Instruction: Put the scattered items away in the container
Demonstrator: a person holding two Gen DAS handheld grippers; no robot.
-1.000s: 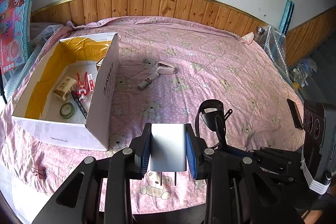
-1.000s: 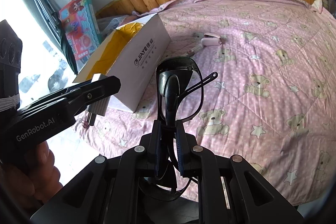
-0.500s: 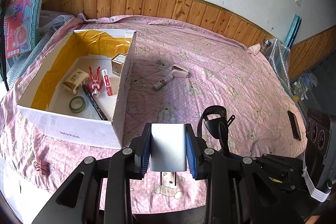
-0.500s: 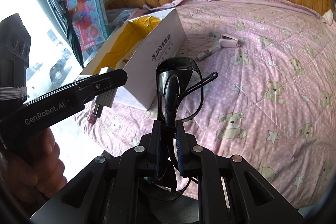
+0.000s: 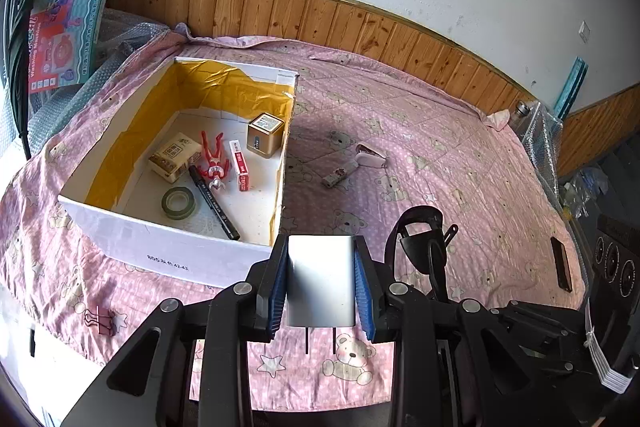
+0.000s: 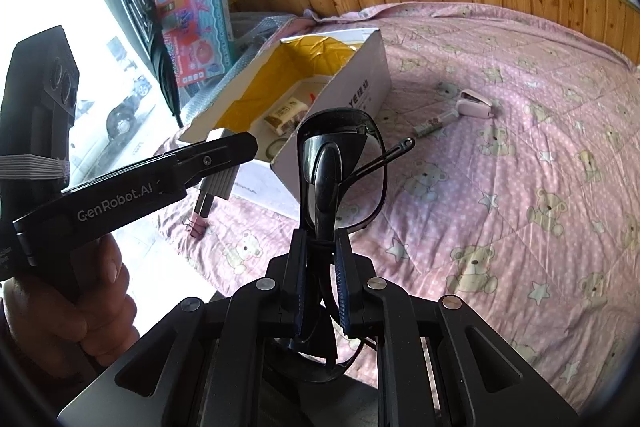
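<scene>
The left gripper (image 5: 321, 281) clamps a white rectangular plug adapter (image 5: 321, 279), prongs down, held above the pink bear-print quilt (image 5: 460, 163) just off the near corner of the open white cardboard box with yellow lining (image 5: 168, 247), which lies at ten o'clock from it. The right gripper (image 6: 322, 277) is closed tight on black-framed sunglasses (image 6: 340, 167), standing upright, at three o'clock of the adapter. A pale pink stapler (image 5: 372, 158) and a small patterned tube (image 5: 339, 175) lie on the quilt at twelve o'clock, outside the box.
</scene>
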